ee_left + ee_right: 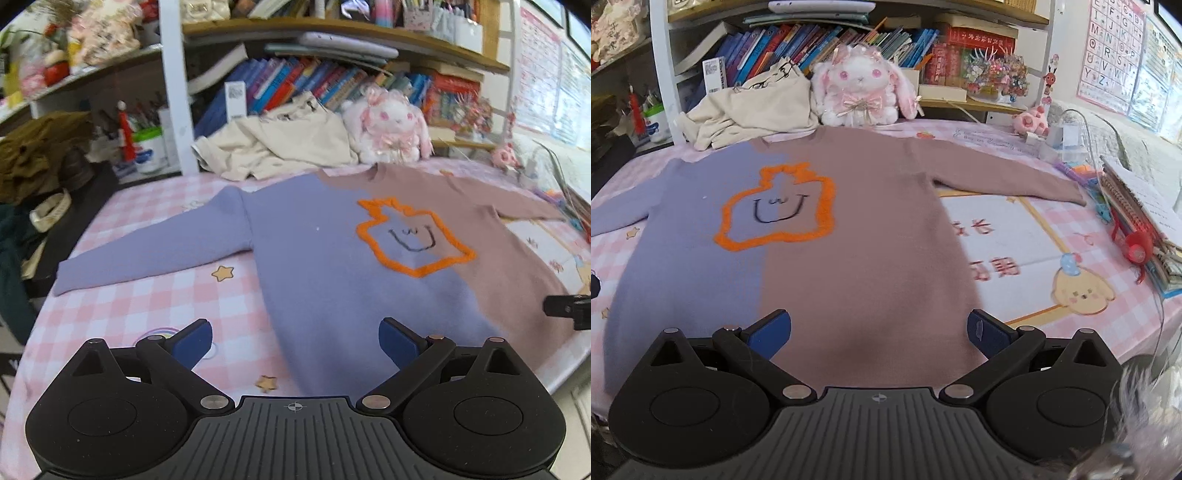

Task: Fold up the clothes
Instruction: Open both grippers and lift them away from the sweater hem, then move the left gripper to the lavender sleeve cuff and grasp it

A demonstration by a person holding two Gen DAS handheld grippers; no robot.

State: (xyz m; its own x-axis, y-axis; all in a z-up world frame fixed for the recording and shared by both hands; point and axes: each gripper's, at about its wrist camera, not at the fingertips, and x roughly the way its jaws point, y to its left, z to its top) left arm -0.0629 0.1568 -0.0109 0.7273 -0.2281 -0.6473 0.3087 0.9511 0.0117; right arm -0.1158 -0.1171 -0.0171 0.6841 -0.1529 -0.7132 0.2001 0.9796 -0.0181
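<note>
Two-tone sweater point(827, 236), lilac and mauve w/ orange-outlined smiley patch point(777, 206), lies flat, sleeves spread, on pink checked tablecloth point(1108, 332). Right gripper point(879, 334) hovers over hem, jaws wide apart. Plush bunny point(862, 86) and cream garment point(753, 110) sit beyond collar.

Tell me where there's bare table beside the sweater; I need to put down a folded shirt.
Free: the checked cloth below the purple sleeve, and the printed patch under the brown sleeve. Crowded: the back edge, with the beige clothes and plush rabbit, and the notebooks at the right.
</note>
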